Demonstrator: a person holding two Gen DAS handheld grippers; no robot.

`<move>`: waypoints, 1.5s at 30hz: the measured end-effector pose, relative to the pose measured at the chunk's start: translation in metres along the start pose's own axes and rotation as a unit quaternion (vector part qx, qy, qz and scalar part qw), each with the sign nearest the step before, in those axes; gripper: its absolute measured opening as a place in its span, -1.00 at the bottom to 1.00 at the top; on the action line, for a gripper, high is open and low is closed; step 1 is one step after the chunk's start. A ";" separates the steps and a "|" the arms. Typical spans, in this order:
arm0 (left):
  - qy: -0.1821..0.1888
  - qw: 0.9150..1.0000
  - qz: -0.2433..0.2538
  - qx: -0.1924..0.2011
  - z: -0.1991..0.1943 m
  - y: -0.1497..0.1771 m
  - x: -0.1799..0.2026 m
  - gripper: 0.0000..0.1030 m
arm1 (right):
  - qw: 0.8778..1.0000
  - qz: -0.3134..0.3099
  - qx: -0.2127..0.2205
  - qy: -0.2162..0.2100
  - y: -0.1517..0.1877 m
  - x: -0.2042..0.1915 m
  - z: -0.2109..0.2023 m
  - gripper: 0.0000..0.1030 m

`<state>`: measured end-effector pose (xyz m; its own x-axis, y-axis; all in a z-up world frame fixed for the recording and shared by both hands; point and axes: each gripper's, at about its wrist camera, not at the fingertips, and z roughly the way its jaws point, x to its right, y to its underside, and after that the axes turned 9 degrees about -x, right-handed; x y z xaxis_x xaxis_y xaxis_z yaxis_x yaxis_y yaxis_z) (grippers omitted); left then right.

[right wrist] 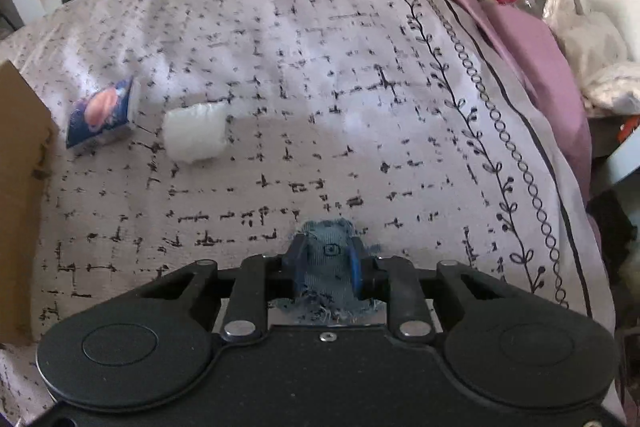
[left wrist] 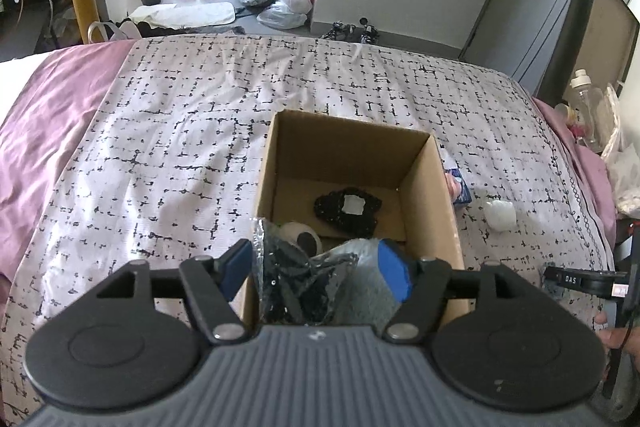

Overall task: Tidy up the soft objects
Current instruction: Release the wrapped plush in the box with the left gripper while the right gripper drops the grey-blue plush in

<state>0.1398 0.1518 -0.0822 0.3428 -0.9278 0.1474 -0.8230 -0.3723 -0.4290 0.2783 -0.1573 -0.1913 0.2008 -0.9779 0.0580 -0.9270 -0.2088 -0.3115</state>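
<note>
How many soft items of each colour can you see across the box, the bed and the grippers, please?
Black: 2 (labelled piece, bagged bundle)
White: 2 (pad, round roll)
Blue: 2 (denim scrap, packet)
Total: 6

Cardboard box point(left wrist: 348, 147) stood open-topped on the bed point(left wrist: 160, 131); its floor was partly taken by a black pouch point(left wrist: 347, 210) and a round white item point(left wrist: 301, 234), bare cardboard between them and the far wall. Bedspread left of the box was unobstructed. To the right, a blue packet point(right wrist: 102, 113) lay just beside the box wall and a white pad point(right wrist: 195, 137) near it; beyond these, open bedspread to the edge.
</note>
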 end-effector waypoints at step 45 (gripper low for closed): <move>-0.011 1.000 -0.001 0.004 0.001 0.003 -0.003 0.32 | 0.988 -0.097 0.094 -0.077 -0.026 -0.085 -0.109 -0.38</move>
<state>0.1365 0.1533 -0.0850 0.3547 -0.9261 0.1285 -0.8187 -0.3740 -0.4357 0.2506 -0.0696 -0.0848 0.4275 -0.9040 -0.0075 -0.7947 -0.3718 -0.4798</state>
